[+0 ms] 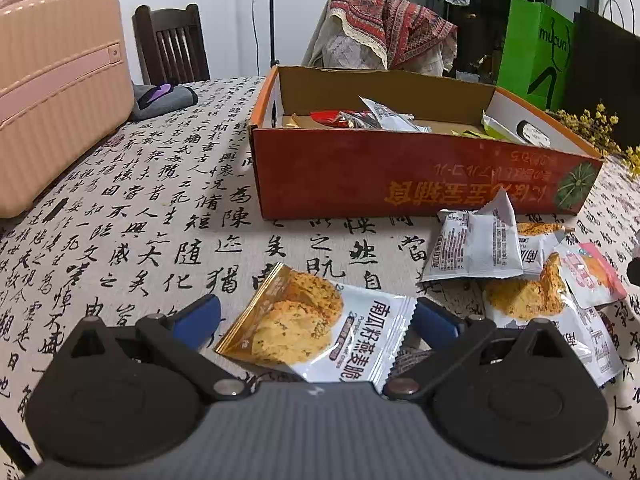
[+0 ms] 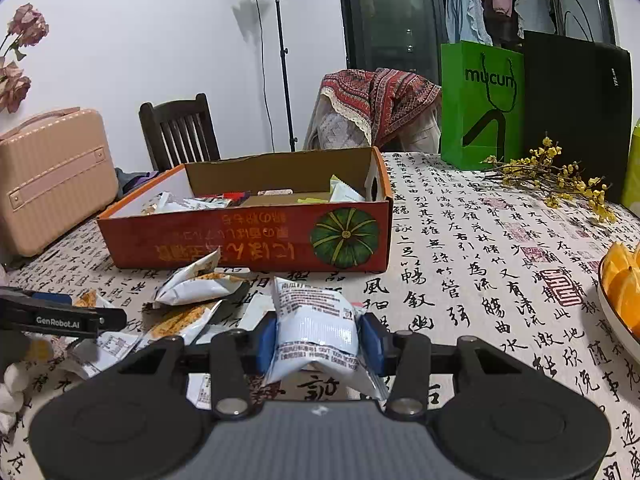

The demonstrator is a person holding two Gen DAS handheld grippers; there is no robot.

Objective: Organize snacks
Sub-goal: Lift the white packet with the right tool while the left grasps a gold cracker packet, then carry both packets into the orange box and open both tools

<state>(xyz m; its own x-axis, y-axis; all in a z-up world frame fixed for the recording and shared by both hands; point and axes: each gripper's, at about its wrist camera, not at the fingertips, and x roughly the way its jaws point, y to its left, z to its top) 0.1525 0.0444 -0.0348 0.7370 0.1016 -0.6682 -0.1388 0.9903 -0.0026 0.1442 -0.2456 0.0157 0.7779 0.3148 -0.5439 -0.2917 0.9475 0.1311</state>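
Left wrist view: calligraphy-print tablecloth, pink case at left, orange cardboard box ahead holding a few packets, dark chair behind. An oat crisp packet lay flat between the blue fingers of the left gripper, jaws spread wide, not clearly pinching it. More packets piled just right.

Right wrist view: same cloth, green bag, light stand, orange slices far right. Right gripper clamped on a white snack packet, near the box front.

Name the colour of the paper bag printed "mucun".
Bright green bag, clearest in the right wrist view.
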